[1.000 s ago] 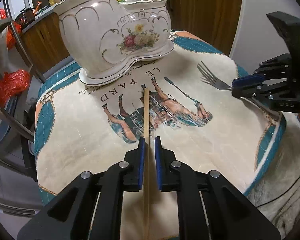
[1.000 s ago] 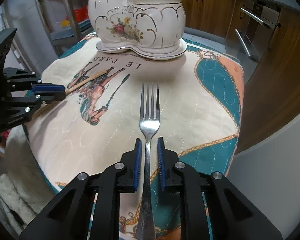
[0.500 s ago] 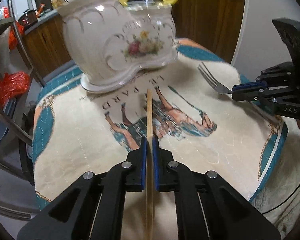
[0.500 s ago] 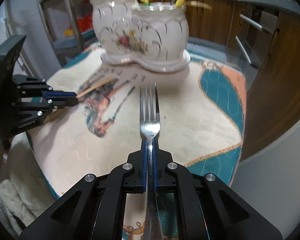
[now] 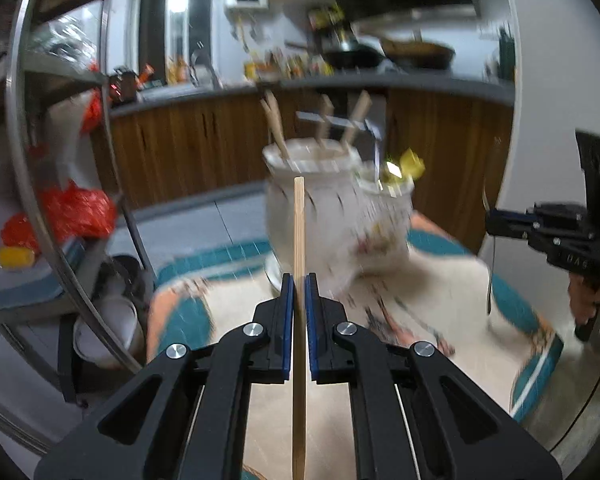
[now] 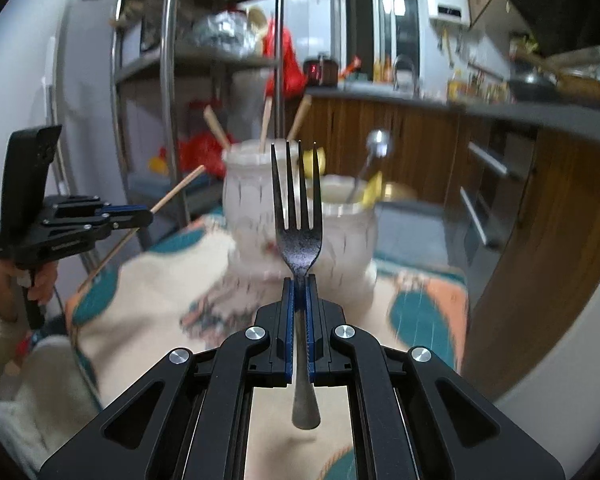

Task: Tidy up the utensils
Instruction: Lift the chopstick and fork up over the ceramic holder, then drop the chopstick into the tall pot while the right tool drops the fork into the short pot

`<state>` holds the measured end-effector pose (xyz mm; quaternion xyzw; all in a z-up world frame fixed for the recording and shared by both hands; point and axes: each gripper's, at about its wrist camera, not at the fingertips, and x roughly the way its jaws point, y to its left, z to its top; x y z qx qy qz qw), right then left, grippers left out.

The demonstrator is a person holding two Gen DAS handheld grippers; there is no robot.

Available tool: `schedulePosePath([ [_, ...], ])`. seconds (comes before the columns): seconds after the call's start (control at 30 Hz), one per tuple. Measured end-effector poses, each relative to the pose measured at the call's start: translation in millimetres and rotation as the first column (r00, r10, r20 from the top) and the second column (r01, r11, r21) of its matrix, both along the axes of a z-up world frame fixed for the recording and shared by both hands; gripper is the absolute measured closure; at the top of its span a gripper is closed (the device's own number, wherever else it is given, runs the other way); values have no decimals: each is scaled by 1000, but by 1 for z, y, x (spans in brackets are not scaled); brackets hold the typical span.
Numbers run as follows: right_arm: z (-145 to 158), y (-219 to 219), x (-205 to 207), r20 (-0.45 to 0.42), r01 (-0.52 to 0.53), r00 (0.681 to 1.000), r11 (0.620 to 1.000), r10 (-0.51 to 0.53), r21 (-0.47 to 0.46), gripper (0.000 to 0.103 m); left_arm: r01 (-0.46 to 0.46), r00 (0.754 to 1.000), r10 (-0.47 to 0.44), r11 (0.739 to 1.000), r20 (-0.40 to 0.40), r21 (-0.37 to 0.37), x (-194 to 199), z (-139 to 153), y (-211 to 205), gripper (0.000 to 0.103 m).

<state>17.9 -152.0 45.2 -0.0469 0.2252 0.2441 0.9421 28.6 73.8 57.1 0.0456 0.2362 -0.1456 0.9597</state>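
Observation:
My left gripper (image 5: 299,280) is shut on a wooden chopstick (image 5: 299,240) and holds it off the table, tip pointing toward the white ceramic double-pot utensil holder (image 5: 312,208). My right gripper (image 6: 299,282) is shut on a metal fork (image 6: 298,216), tines up, raised in front of the same holder (image 6: 340,232). The left gripper also shows at the left of the right wrist view (image 6: 140,213), with the chopstick (image 6: 172,196) slanting through it. The right gripper shows at the right of the left wrist view (image 5: 490,222) with the fork (image 5: 489,280) hanging down.
The holder stands on a round table with a beige, teal and orange cloth (image 5: 420,280) and holds wooden sticks (image 5: 276,128) and yellow-handled utensils (image 5: 410,166). A metal shelf rack (image 5: 60,152) stands to the left. A wooden kitchen counter (image 6: 500,160) runs behind.
Both grippers have lifted their utensils off the cloth and tilted up, so the views now look level across the table at the holder. The scene is motion-blurred.

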Motion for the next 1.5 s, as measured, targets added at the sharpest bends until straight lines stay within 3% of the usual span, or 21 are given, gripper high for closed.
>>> schedulePosePath([
  [0.2, 25, 1, 15, 75, 10, 997, 997, -16, 73, 97, -48, 987, 66, 991, 147, -122, 14, 29, 21, 97],
  [0.33, 41, 0, 31, 97, 11, 995, 993, -22, 113, 97, -58, 971, 114, 965, 209, -256, 49, 56, 40, 97],
  [0.57, 66, -5, 61, 127, 17, 991, 980, -43, 200, 97, -17, 951, 132, 925, 278, -380, 104, 80, 40, 97],
  [0.7, 80, -10, 76, 144, 20, 988, 968, -58, 251, 97, 25, 950, 124, 885, 286, -464, 131, 84, 31, 97],
  [0.9, 85, -10, 93, 165, 26, 983, 955, -77, 294, 97, 58, 951, 103, 867, 292, -494, 153, 77, 13, 97],
  [1.0, 78, -5, 103, 176, 42, 980, 956, -96, 292, 97, 60, 951, 95, 878, 296, -476, 157, 71, 7, 97],
  [1.1, 68, -2, 109, 178, 52, 978, 955, -108, 293, 97, 76, 945, 92, 871, 313, -486, 154, 69, 9, 97],
  [1.5, 35, 9, 116, 109, 54, 990, 960, -87, 273, 97, 131, 945, 30, 878, 327, -460, 144, 65, 7, 97],
])
